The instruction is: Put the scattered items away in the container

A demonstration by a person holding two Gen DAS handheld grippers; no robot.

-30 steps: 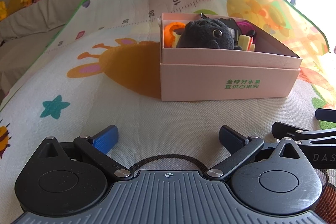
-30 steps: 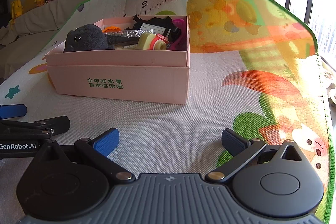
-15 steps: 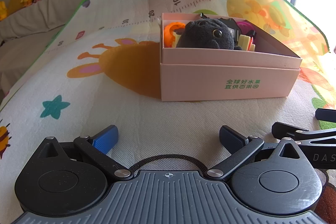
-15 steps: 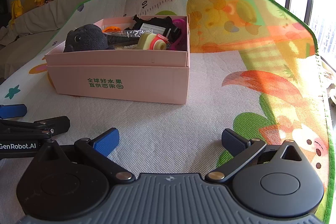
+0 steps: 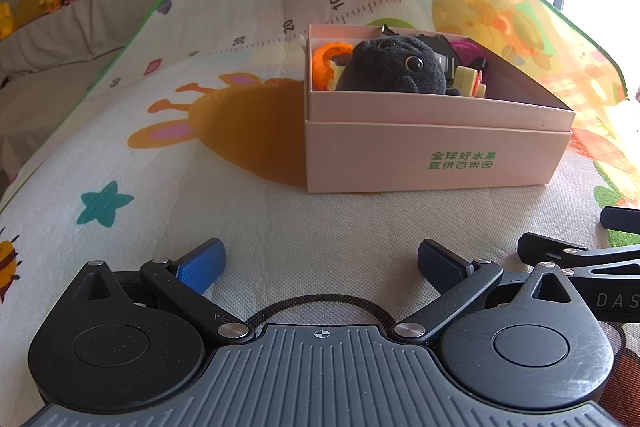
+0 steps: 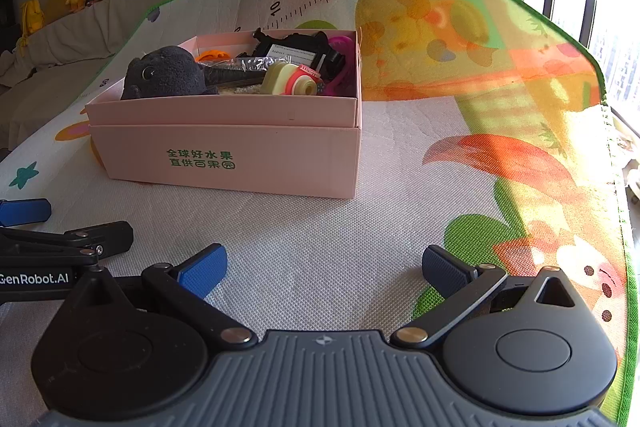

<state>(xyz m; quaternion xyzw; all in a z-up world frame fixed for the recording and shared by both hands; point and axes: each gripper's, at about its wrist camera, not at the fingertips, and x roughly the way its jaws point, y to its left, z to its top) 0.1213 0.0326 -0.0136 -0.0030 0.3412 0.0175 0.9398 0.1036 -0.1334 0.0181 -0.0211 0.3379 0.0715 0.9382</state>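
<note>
A pink cardboard box with green lettering stands on the play mat. Inside it lie a dark plush toy, an orange piece, a roll of tape, a black item with a white label and a magenta item. My left gripper rests low on the mat in front of the box, open and empty. Beside it, to the right, my right gripper is also open with nothing between its fingers. Each gripper shows at the edge of the other's view.
A colourful cartoon play mat covers the surface, its green edge close on the right in the right wrist view. A grey sofa with cushions and stuffed toys runs behind at the left. A bright window is at the right.
</note>
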